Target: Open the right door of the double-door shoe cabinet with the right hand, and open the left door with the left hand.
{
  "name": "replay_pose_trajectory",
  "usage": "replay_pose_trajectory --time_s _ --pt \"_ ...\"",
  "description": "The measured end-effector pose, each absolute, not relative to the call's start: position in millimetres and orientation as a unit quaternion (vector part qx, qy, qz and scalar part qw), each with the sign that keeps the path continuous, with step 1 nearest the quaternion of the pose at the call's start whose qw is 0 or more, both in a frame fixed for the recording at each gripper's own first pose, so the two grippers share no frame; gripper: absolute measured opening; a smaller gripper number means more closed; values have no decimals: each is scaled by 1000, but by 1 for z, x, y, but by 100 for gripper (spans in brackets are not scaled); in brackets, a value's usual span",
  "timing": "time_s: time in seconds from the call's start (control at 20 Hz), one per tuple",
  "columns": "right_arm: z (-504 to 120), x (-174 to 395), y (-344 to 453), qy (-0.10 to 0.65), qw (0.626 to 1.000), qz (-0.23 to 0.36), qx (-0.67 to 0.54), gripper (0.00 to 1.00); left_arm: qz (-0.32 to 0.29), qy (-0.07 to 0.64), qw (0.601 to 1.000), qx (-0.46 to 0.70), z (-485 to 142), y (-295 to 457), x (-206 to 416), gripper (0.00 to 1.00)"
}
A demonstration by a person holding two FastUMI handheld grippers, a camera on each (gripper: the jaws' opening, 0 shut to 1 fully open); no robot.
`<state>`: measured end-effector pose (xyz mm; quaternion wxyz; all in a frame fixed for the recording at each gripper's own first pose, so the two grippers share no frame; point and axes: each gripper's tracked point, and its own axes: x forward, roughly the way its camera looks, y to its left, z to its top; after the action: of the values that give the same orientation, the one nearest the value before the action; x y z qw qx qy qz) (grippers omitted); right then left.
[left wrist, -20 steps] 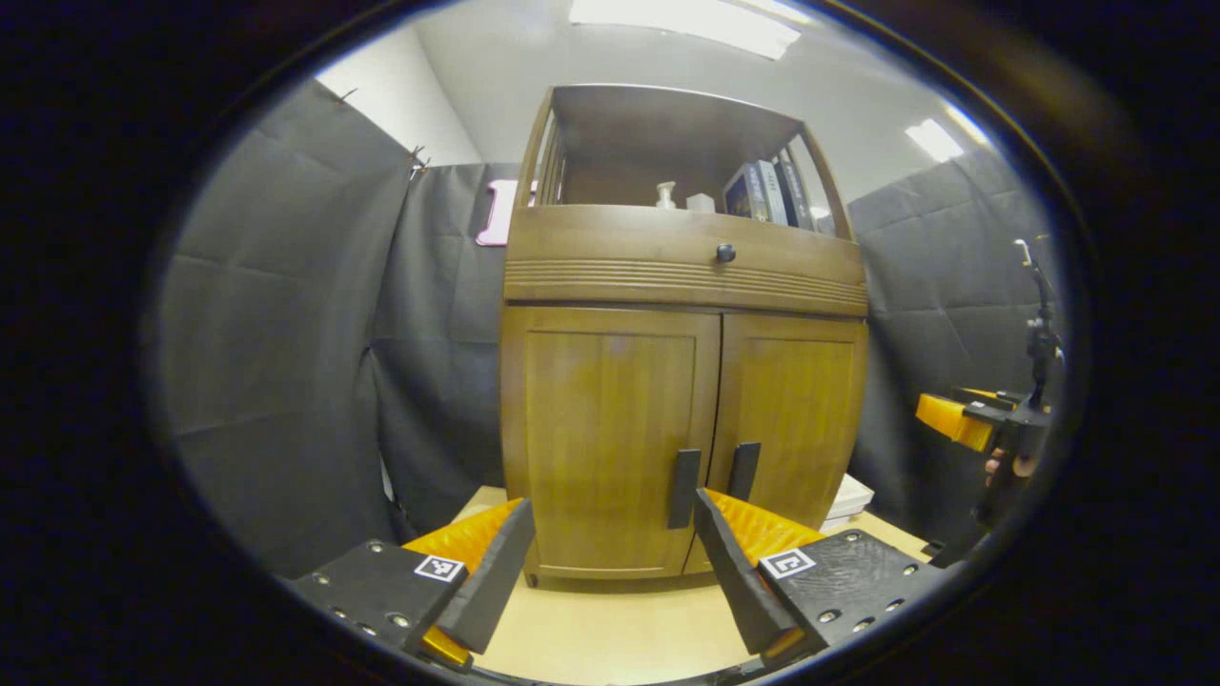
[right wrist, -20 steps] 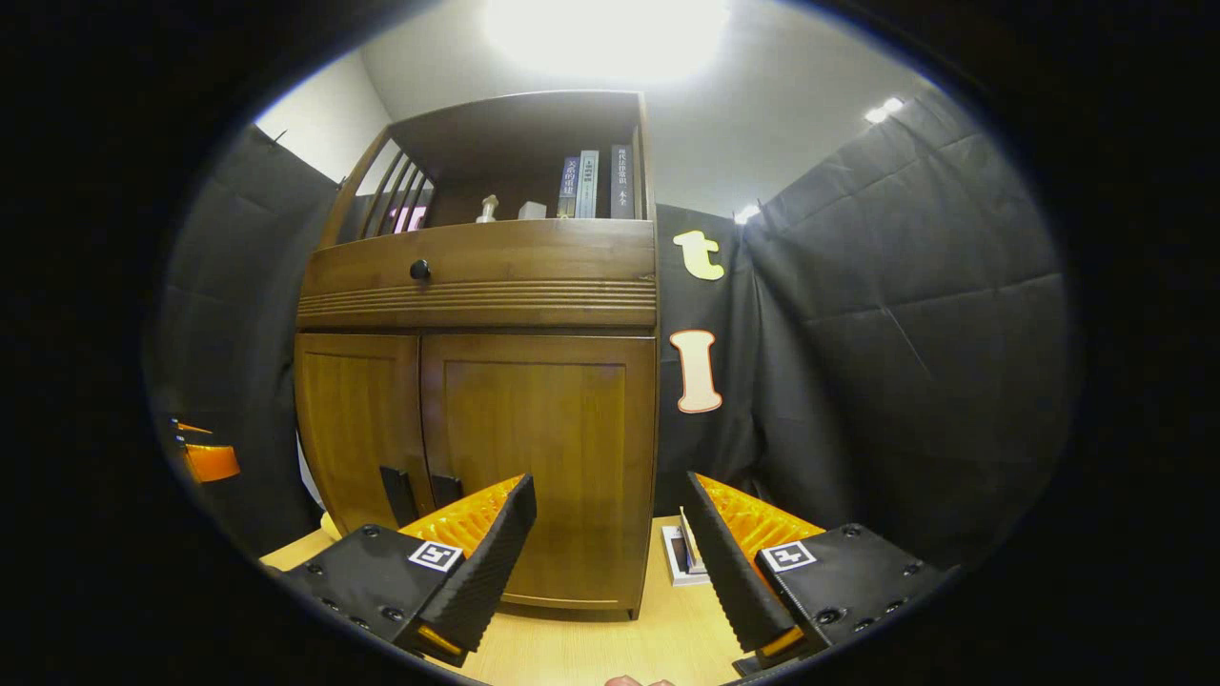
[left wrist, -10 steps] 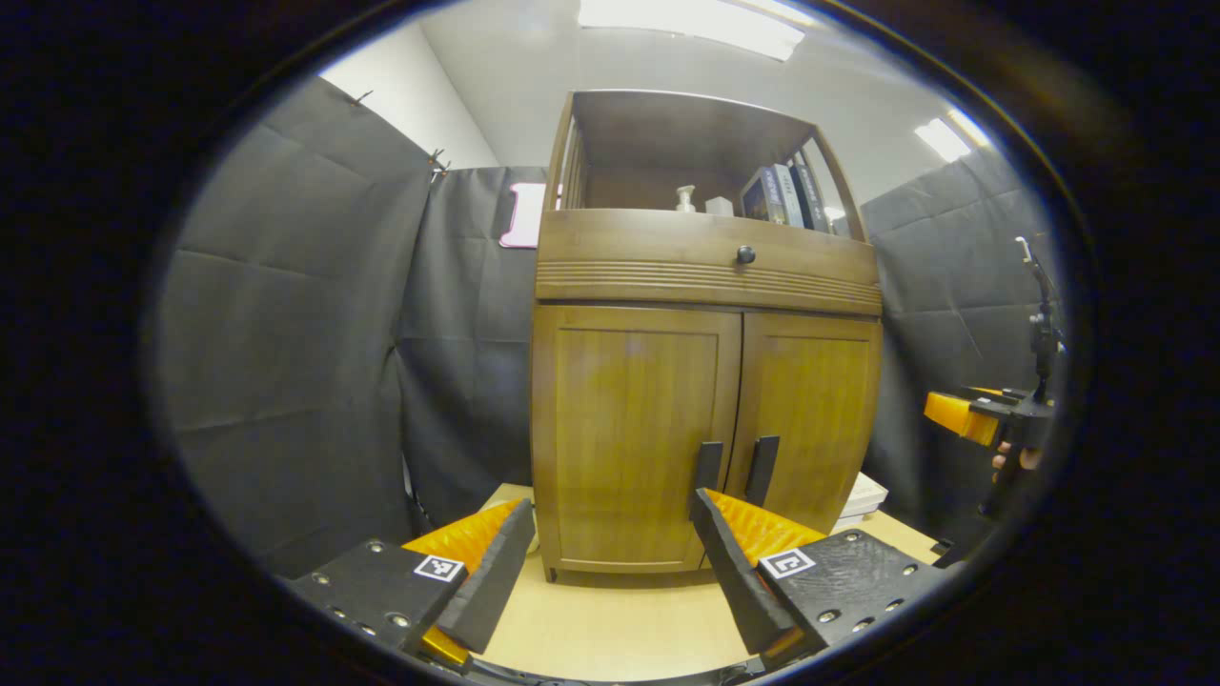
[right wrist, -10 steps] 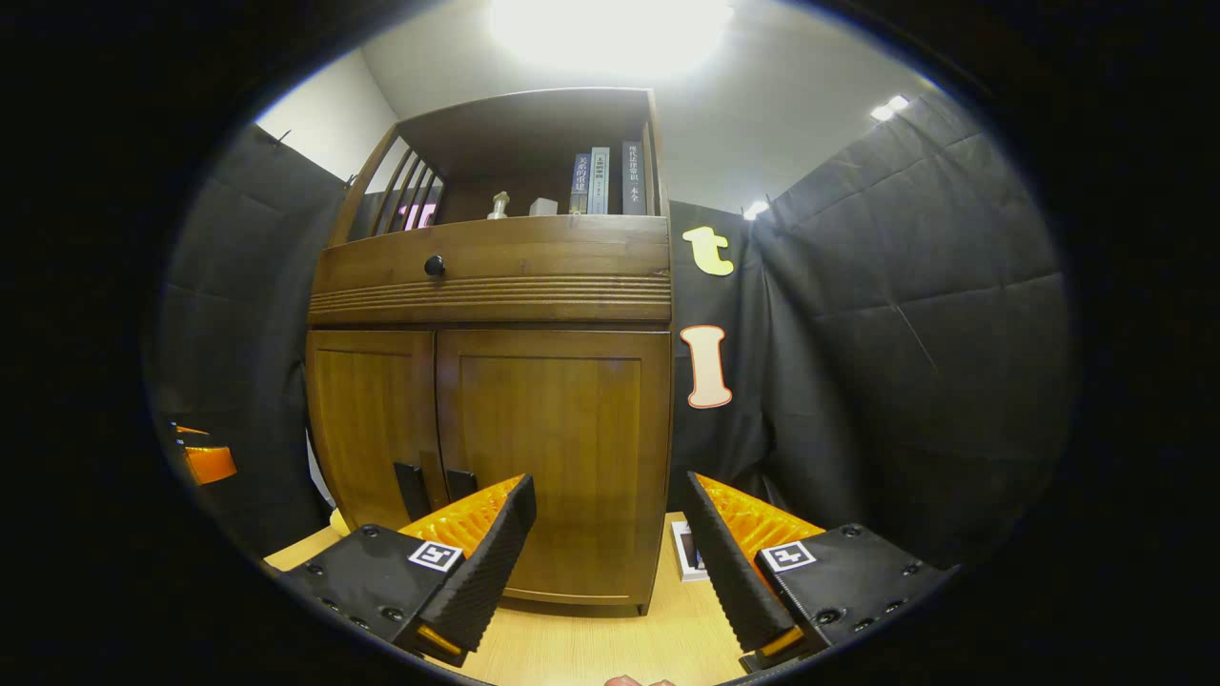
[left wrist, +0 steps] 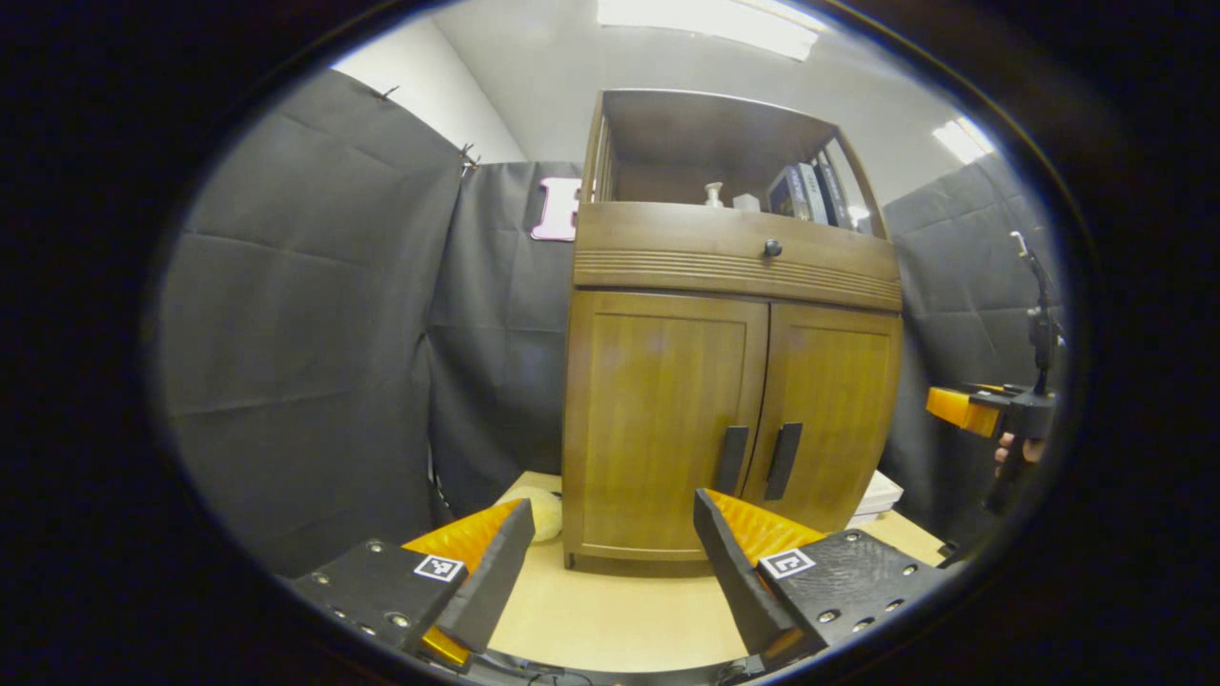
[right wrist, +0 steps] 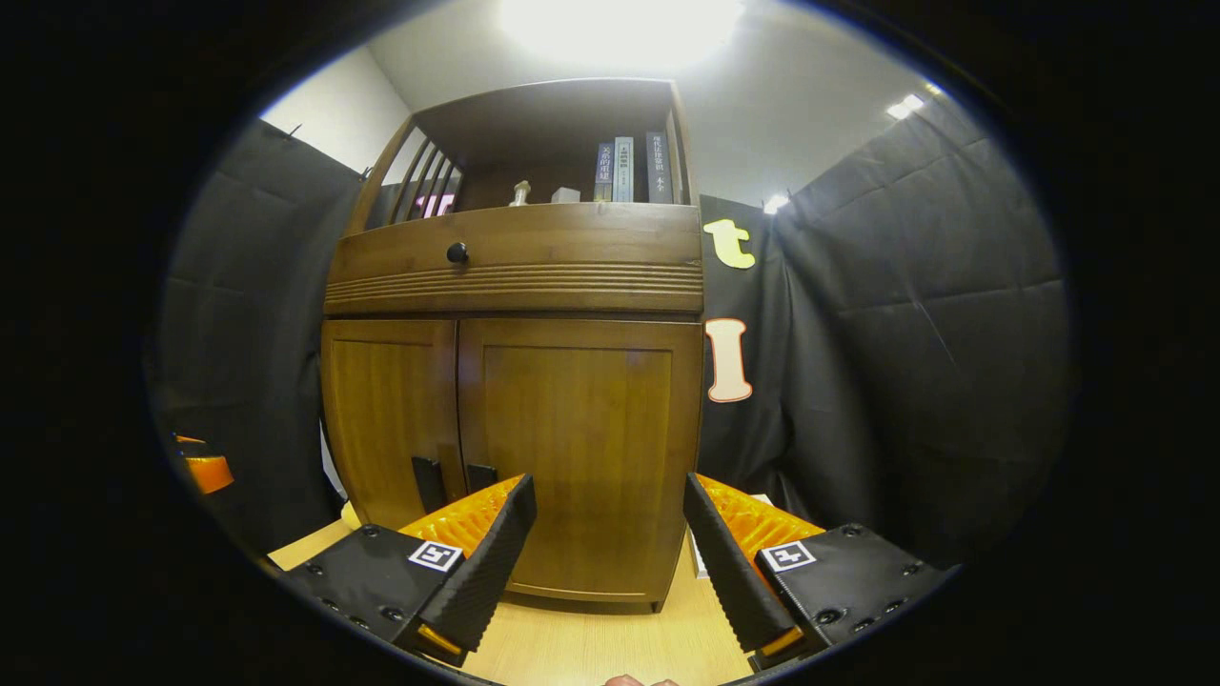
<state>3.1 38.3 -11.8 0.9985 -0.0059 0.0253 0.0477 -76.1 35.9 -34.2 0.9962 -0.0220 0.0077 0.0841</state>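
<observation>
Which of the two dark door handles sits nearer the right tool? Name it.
The right door's handle, peeking just above the right tool's left finger. The left door's handle stands across the door seam, farther out. Both doors are shut.

Each gripper, the left gripper (left wrist: pixel 610 557) and the right gripper (right wrist: pixel 610 553), carries two wedge-shaped fingers on black plates studded with screws. A small square black-and-white marker (left wrist: pixel 786 563) sits on each plate, nearest the finger.

Bare tabletop (left wrist: pixel 610 610) before the shoe cabinet (left wrist: pixel 729 381); pale round object (left wrist: pixel 545 513) at its left foot.
</observation>
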Motion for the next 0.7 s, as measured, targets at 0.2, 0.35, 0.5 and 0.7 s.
replay_pose_trajectory --time_s 0.2,0.35,0.5,0.7 --pt "-15 12 48 41 997 59 2 98 89 3 996 -29 -37 35 -80 98" --pt "-13 22 58 40 997 67 -1 98 95 14 995 -34 -40 36 -82 98" --pt "-9 35 70 38 996 75 7 98 103 19 994 -35 -45 39 -82 98" --pt "-5 53 89 38 995 86 25 98 109 34 993 -37 -49 39 -83 98"
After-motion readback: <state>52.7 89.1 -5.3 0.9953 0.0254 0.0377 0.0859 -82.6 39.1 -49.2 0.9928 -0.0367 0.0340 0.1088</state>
